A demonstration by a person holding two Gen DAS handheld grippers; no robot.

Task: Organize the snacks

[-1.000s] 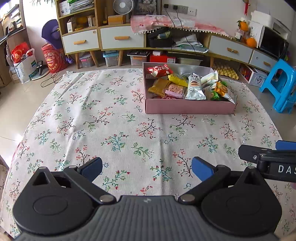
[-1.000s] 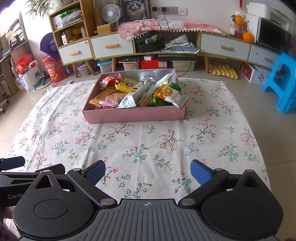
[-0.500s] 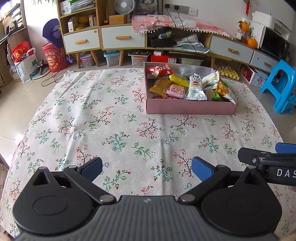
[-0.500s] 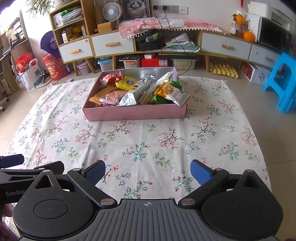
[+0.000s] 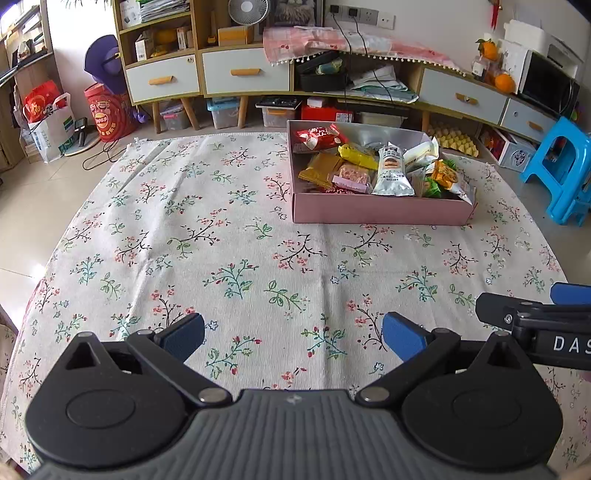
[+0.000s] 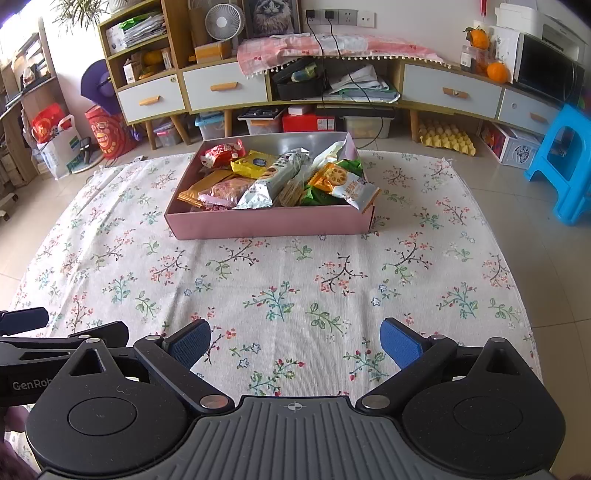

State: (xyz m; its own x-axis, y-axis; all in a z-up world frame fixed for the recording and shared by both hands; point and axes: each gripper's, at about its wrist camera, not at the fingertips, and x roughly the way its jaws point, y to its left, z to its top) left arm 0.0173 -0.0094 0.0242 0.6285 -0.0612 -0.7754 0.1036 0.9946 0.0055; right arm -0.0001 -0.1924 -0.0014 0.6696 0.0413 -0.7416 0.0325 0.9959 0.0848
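1. Two grippers, left (image 5: 293, 338) and right (image 6: 295, 341), spread wide and empty above the floral cloth (image 5: 221, 258).
2. Ahead, well apart: pink box (image 6: 269, 223) packed with snacks (image 6: 266, 181).
3. Beyond: cabinet (image 6: 225, 86), fan (image 6: 224, 21), blue stool (image 6: 565, 162).

Left claw (image 5: 293, 334): a grey ribbed body in the middle, flanked by two black rounded housings, each with a raised disc and a triangular cut-out. Black link arms run forward from silver pivot pins to blue textured pads (image 5: 402, 339). A small star mark sits on the grey rib top.

Right claw (image 6: 295, 341): the same build, with a crosshair mark on the grey part. Seen from the side, each claw shows a black bar with white lettering, "DAS" on the right one and "GenRob" on the left, plus a small screw.
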